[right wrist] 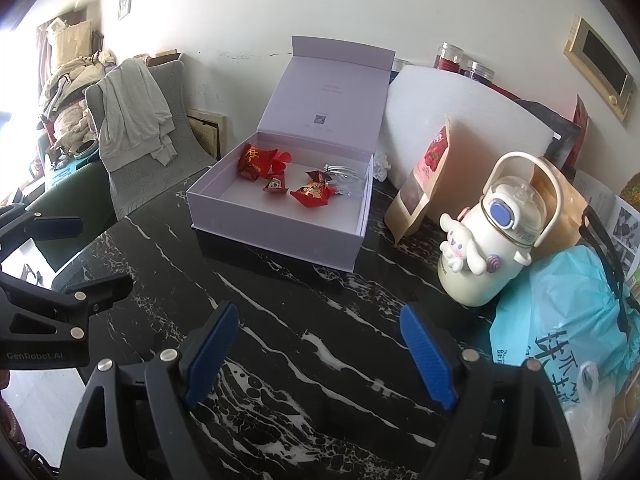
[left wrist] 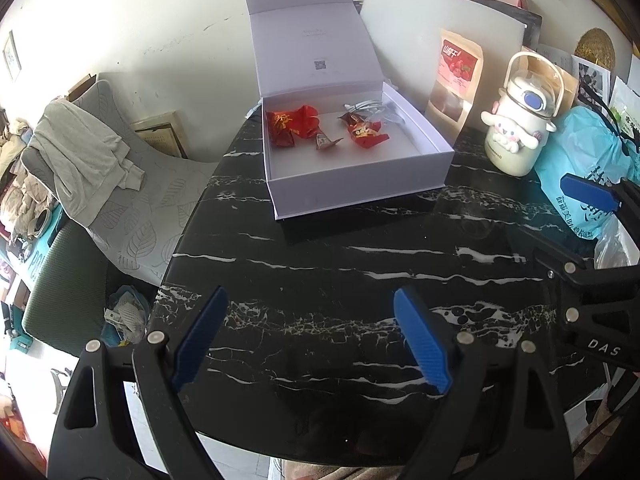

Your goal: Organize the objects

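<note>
A white gift box (left wrist: 360, 184) (right wrist: 276, 236) stands open on the black marble table (left wrist: 320, 288) (right wrist: 280, 340), its lid upright behind. Inside lie red candy packets (left wrist: 294, 122) (right wrist: 256, 160), smaller wrapped sweets (left wrist: 366, 132) (right wrist: 312, 194) and a coiled white cable (left wrist: 374, 108) (right wrist: 344, 176). My left gripper (left wrist: 312, 336) hovers open over the near table, nothing between its blue pads. My right gripper (right wrist: 320, 356) is open too, empty, short of the box. The left wrist view catches the right gripper's finger (left wrist: 588, 194) at the right edge; the right wrist view catches the left gripper's finger (right wrist: 56, 226) at the left.
A white cartoon-dog bottle (left wrist: 516, 132) (right wrist: 492, 248) stands right of the box beside a kraft snack pouch (left wrist: 456, 80) (right wrist: 420, 188) and a blue plastic bag (left wrist: 584, 160) (right wrist: 568, 320). A white board (right wrist: 460, 120) leans behind. A chair with grey clothing (left wrist: 88, 160) (right wrist: 132, 116) sits left of the table.
</note>
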`<state>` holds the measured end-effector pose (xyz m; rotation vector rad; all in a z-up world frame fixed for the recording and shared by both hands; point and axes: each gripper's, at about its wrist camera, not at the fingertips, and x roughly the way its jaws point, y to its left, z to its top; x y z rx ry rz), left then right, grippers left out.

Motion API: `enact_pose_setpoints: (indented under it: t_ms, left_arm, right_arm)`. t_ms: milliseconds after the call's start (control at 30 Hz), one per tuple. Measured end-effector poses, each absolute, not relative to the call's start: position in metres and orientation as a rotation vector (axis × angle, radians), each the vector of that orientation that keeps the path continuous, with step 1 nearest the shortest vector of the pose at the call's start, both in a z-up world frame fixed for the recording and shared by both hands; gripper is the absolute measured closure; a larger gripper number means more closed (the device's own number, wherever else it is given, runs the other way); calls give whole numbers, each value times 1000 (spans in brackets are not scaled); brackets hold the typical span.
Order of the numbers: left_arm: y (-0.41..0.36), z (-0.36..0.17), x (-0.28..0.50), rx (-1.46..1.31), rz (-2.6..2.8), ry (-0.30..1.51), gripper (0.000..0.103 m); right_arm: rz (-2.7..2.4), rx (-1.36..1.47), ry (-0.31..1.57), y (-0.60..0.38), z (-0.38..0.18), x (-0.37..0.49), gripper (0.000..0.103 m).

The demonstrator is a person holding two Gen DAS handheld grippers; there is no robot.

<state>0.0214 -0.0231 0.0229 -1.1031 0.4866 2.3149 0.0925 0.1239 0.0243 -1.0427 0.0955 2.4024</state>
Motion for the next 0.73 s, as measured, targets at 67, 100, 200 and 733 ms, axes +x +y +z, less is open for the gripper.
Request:
enact_pose_setpoints:
  t_ms: [67, 100, 200, 733]
  left_arm:
    - [-22, 22, 23, -1106, 2308, 493, 18]
    - [-22, 22, 24, -1108, 2303, 490, 18]
    - [-22, 22, 26, -1109, 2299, 488, 18]
    - [-18, 16, 31, -1128, 2308, 495, 18]
  right_arm:
    - [2401, -1042, 94, 123, 24, 93, 19]
    - [2402, -1042, 92, 123, 25, 94, 19]
    - [2402, -1039, 88, 122, 26, 96, 19]
    - [2389, -1048, 105, 125, 21, 103, 19]
